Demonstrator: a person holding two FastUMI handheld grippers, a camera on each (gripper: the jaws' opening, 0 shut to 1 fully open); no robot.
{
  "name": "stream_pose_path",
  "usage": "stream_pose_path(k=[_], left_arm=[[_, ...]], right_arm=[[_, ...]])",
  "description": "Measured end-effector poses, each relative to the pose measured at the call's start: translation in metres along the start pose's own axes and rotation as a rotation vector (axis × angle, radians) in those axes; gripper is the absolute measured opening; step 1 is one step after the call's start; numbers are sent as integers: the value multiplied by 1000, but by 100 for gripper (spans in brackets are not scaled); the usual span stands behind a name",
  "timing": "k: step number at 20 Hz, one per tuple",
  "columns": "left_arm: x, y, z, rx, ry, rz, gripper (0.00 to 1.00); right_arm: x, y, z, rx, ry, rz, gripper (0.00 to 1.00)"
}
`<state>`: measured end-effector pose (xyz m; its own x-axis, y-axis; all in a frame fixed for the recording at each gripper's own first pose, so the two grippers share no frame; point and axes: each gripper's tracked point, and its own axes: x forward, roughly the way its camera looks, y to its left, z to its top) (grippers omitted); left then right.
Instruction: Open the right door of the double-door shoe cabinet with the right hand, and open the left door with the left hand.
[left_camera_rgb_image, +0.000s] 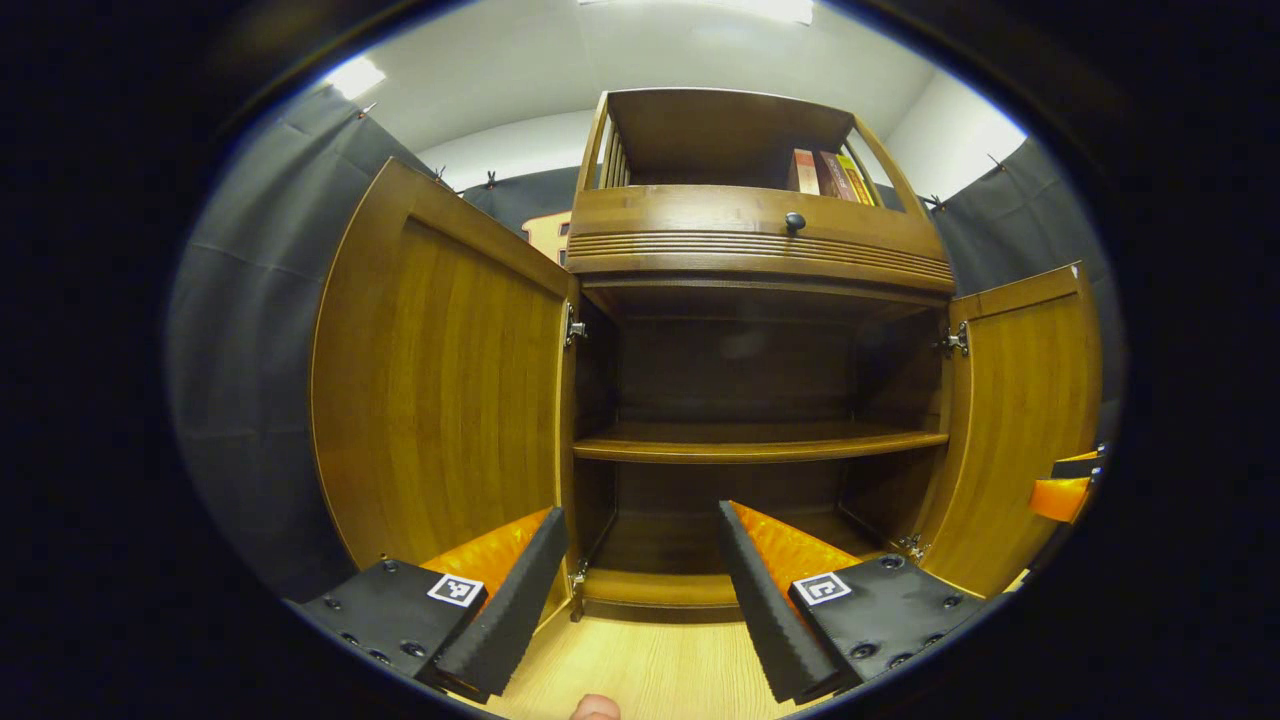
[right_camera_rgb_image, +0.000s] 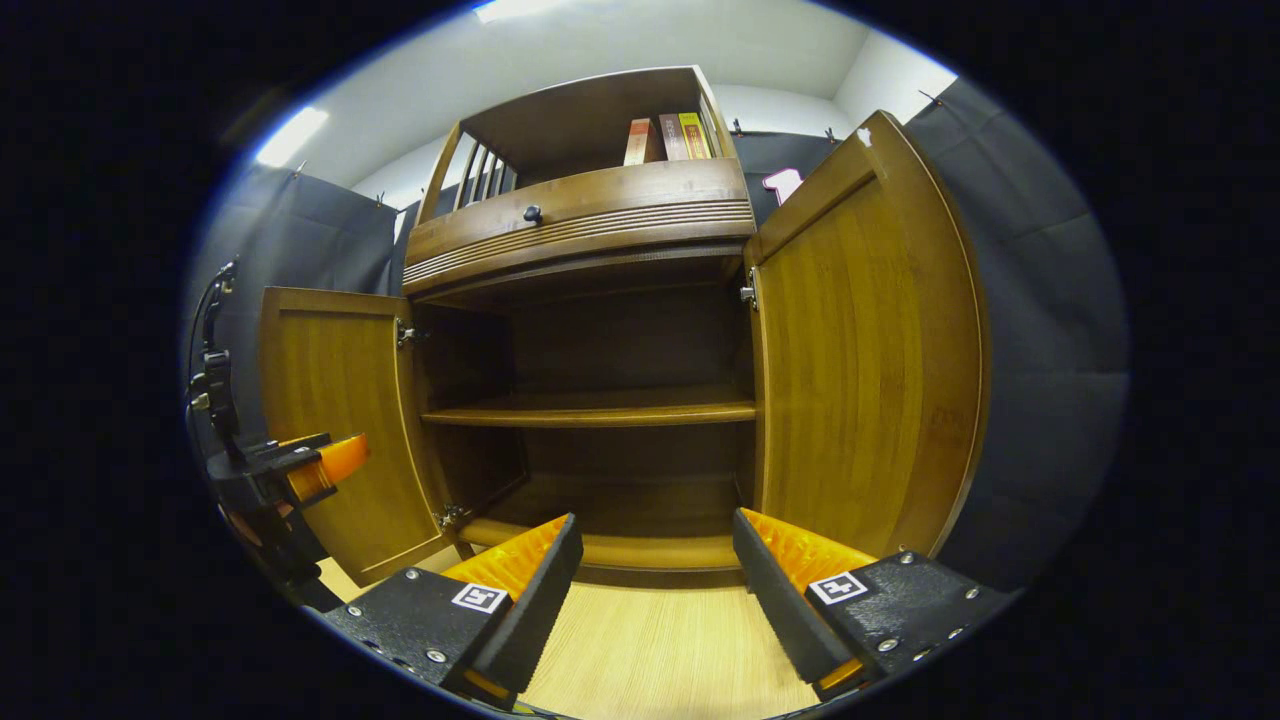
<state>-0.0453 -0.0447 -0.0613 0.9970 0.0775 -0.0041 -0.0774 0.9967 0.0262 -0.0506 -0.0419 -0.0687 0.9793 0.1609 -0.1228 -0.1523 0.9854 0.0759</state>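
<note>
The cabinet (left_camera_rgb_image: 750, 420) stands directly ahead of both grippers with both doors swung wide: the left door (left_camera_rgb_image: 440, 380) and right door (left_camera_rgb_image: 1020, 420) stand out from their hinges, exposing one shelf (left_camera_rgb_image: 760, 443) and a dark, apparently empty interior. Judged from this, both opening steps are complete. The left gripper (left_camera_rgb_image: 640, 590) is spread wide and holds nothing; the right gripper (right_camera_rgb_image: 655, 600) is likewise wide apart and empty. Both hang above the wood floor (right_camera_rgb_image: 650, 650) in front of the cabinet, clear of the doors. Risk from here: a door may drift back toward closed if its hinge is sprung, since nothing restrains it; a careless withdrawal could also clip a door edge, because each gripper sits near the door on its own side. The left gripper view shows a knob (left_camera_rgb_image: 795, 222) on the upper drawer, books (left_camera_rgb_image: 830, 175) in the top compartment, a fingertip (left_camera_rgb_image: 595, 708) at the bottom edge, and the tip of the right gripper beside the right door. The right gripper view shows the right door (right_camera_rgb_image: 860, 350) from close up, the left door (right_camera_rgb_image: 340, 440) edge-on farther off, and the left gripper (right_camera_rgb_image: 300, 470) with its cable beside that door.
</note>
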Motion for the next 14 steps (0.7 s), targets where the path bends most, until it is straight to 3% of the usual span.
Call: stream_pose_path(k=[14], left_arm=[[-10,4,9,14,-27,6,95]], right_arm=[[-1,5,6,15,-10,18,94]])
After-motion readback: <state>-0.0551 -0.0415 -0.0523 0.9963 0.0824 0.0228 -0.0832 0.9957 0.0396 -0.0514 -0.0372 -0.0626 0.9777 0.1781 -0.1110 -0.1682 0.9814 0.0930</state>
